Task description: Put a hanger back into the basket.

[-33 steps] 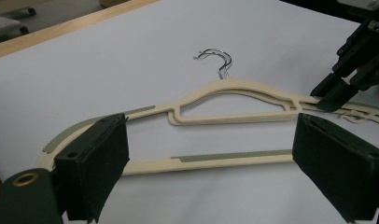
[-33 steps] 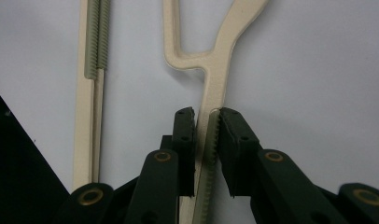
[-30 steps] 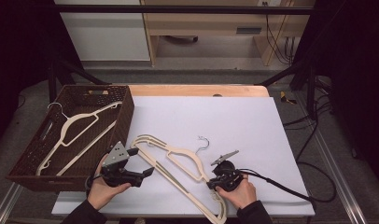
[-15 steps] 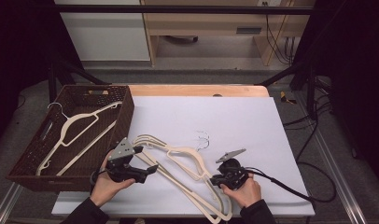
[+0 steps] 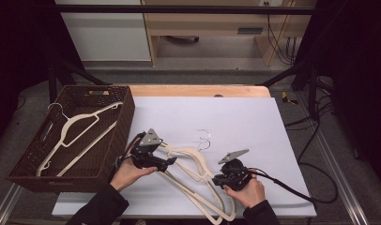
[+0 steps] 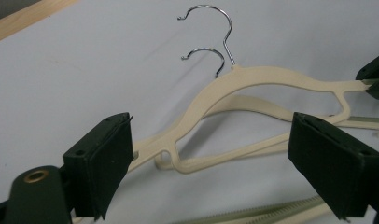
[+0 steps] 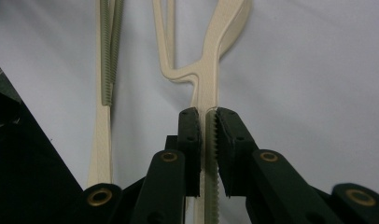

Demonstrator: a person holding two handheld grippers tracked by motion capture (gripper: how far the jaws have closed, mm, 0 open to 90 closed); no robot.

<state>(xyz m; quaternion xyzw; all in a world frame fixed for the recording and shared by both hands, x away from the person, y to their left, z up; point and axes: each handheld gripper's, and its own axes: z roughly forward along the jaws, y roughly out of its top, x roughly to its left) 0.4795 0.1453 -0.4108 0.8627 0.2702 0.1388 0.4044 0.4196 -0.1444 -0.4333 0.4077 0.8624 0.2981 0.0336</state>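
Left tool shifted rightward along hanger, jaws just narrowing, unclamped

Both grippers are black. The left gripper carries a grey three-cornered plate on top, and its wide, flat jaw blocks are matt, each with small round holes in the face; a brass-coloured ring sits at one joint. The right gripper bears a like grey plate, and a black cable trails from it. Its jaws have toothed inner edges, with brass rings at the pivots of the rounded links. The person wears dark long sleeves, probably black.
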